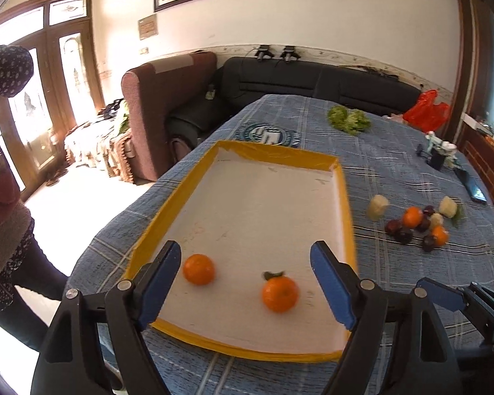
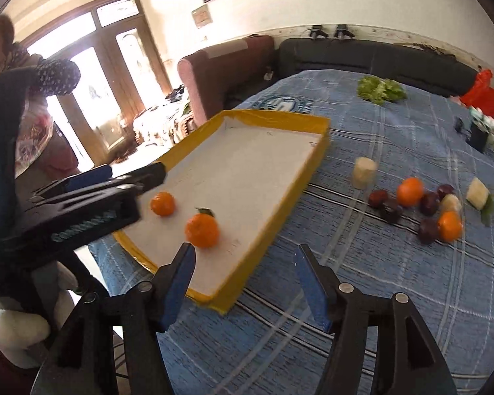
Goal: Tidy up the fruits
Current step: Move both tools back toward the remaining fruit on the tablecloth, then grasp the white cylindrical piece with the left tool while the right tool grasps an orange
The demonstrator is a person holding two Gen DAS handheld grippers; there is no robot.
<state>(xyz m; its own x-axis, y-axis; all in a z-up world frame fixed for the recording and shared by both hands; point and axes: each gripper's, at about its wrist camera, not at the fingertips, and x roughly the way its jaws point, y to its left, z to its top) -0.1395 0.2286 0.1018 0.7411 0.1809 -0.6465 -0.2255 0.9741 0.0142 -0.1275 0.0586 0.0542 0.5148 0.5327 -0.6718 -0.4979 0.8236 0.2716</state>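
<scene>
- Two oranges lie in the yellow-rimmed tray (image 1: pixel 341 197): the plain orange (image 1: pixel 199 269) just beside the left gripper's (image 1: pixel 247 279) left jaw, the leafed orange (image 1: pixel 279 293) between its jaws, touching neither.
- Risk: loose round fruit could roll if a jaw clips it or the rim.
- The remaining fruit pile (image 2: pixel 421 209) sits well ahead-right of the right gripper (image 2: pixel 243 283).
- Both grippers point downward, jaws apart and empty.

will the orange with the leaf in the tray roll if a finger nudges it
Probably: the leafed orange looks round and sits free on the tray's smooth white floor. The yellow rim would likely stop it. Its skin looks firm, so a gentle pinch should hold.
</scene>
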